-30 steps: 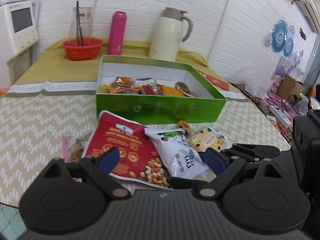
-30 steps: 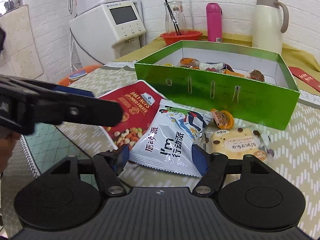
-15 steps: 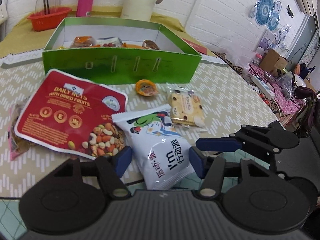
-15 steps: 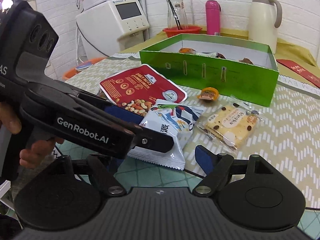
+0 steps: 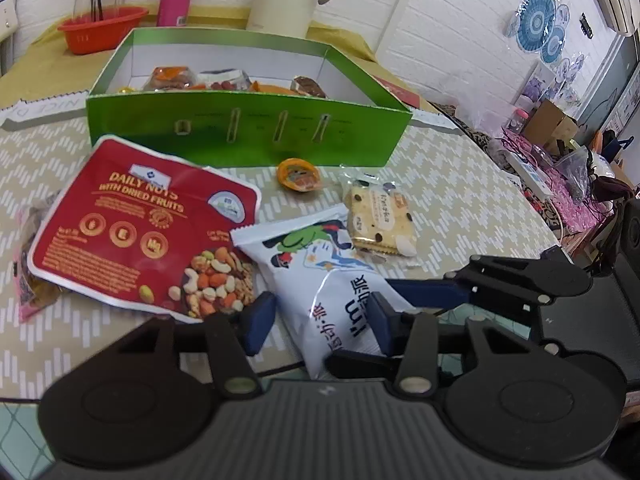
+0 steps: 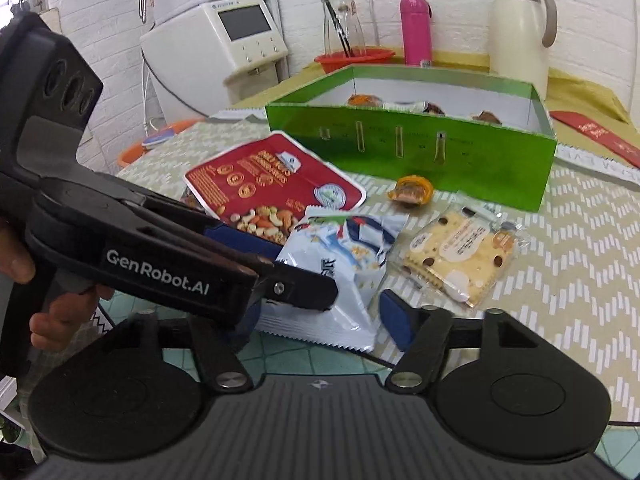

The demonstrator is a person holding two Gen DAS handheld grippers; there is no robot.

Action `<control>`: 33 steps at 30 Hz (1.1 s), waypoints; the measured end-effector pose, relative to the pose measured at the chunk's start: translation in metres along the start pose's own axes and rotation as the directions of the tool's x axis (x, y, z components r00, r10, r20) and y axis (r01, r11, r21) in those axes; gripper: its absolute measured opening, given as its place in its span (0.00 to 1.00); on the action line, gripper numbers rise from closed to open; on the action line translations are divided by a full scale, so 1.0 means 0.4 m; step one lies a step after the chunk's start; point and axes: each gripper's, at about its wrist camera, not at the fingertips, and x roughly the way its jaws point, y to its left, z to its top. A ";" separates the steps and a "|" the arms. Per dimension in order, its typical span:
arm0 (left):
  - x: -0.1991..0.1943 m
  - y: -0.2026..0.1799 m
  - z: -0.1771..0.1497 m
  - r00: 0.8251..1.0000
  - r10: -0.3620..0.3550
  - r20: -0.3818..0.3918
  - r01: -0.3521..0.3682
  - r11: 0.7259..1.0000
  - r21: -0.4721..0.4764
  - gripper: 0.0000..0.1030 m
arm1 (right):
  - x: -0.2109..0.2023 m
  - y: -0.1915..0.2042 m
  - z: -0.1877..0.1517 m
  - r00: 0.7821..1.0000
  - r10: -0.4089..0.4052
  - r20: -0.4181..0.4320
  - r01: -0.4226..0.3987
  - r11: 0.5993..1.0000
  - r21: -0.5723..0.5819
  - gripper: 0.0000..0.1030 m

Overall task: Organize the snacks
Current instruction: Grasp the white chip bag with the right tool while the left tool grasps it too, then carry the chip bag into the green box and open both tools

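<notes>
A white-blue snack bag (image 5: 326, 276) (image 6: 344, 264) lies at the table's near edge. My left gripper (image 5: 318, 322) is open, its blue pads on either side of the bag's near end; I cannot tell if they touch it. My right gripper (image 6: 324, 320) is open right behind the bag, partly hidden by the left gripper's body (image 6: 160, 256). A red nut pouch (image 5: 136, 224), a cracker pack (image 5: 378, 220) and a small orange jelly cup (image 5: 298, 174) lie in front of the green box (image 5: 248, 132), which holds several snacks.
Behind the box stand a cream jug (image 6: 520, 28), a pink bottle (image 6: 416, 36) and an orange bowl (image 5: 102, 28) with a glass. A white appliance (image 6: 224, 40) is at the left. A small pink packet (image 5: 28, 280) lies left of the pouch.
My left gripper moved forward over the white-blue bag and its pads narrowed around it. My right gripper drew closer behind the bag.
</notes>
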 end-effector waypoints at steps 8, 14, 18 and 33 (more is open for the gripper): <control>-0.030 -0.024 -0.006 0.998 0.028 0.048 -0.029 0.999 0.020 0.30 | -0.022 0.006 -0.001 0.999 -0.036 0.014 0.036 0.999 -0.007 0.46; -0.095 -0.042 0.020 0.992 0.017 0.123 -0.021 0.999 0.032 0.28 | -0.081 0.028 0.035 0.996 -0.047 0.069 0.051 0.997 -0.052 0.40; -0.134 -0.039 0.088 0.980 0.015 0.198 -0.021 0.999 0.029 0.28 | -0.104 0.028 0.100 0.989 -0.053 0.141 0.066 0.994 -0.089 0.39; 0.018 0.070 0.372 0.969 -0.007 0.245 0.023 0.998 -0.063 0.27 | 0.026 -0.142 0.308 0.969 -0.081 0.235 0.087 0.996 -0.014 0.38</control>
